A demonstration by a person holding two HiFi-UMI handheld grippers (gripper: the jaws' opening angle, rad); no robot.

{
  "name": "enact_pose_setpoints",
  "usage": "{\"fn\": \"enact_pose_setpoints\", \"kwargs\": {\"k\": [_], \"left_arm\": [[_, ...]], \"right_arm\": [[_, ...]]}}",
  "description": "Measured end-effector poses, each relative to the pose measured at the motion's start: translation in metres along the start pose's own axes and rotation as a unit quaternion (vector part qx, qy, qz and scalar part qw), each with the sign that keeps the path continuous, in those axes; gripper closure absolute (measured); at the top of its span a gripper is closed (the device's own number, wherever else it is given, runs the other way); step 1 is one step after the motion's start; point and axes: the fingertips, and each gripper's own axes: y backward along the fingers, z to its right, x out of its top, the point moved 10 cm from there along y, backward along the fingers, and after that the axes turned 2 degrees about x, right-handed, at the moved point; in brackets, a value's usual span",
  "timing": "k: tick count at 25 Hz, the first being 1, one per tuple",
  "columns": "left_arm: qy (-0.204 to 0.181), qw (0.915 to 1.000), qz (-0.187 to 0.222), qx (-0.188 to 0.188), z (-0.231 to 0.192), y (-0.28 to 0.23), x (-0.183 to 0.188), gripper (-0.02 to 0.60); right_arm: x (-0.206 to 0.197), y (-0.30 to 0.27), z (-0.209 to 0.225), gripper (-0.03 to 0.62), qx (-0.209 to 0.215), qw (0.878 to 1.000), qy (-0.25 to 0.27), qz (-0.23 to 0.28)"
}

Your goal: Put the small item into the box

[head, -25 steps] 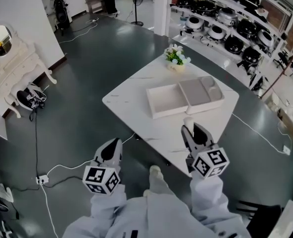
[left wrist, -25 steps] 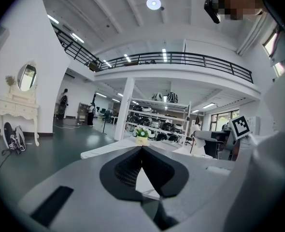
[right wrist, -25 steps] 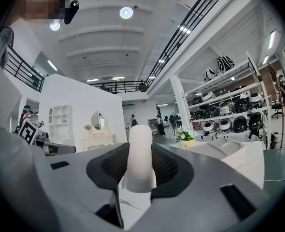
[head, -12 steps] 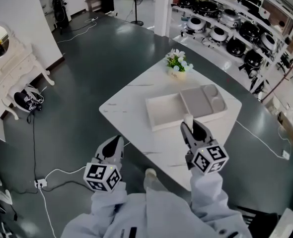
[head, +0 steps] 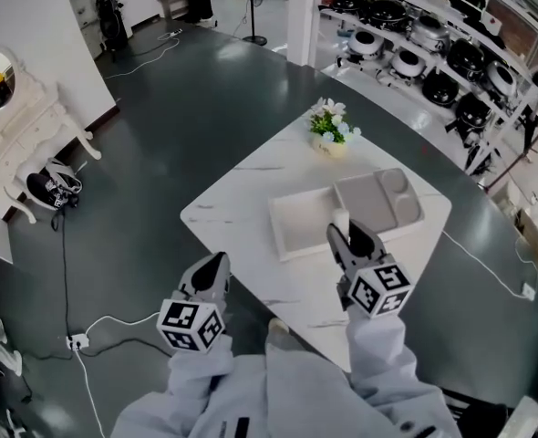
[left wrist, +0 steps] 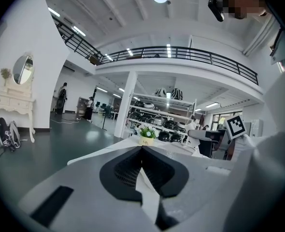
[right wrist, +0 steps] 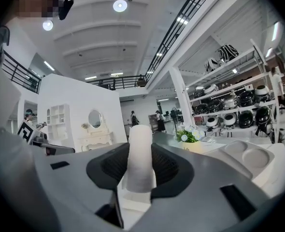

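— Over the table, why is the right gripper raised?
— Its half-closed jaws pinch the small item upright, probably for dropping into the box just ahead.
— The left gripper?
— Jaws together, empty, aside.

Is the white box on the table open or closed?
Open. The box lies spread on the table, both halves facing up side by side.

We find no words, numbers or brand names that we can read. The flower pot carries small dark lettering, too small for us to make out.
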Motion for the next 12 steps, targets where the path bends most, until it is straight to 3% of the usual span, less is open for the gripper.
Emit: {"fn": "enact_pose_setpoints", "kwargs": {"k": [12], "left_arm": [[0.011,0.9989,-0.046,-0.002,-0.014,-0.051,-0.011,0.583]], "right_arm": [[-0.014,-0.056,0.026,0.471,0.033,0.998,-0.005,-0.050]]}}
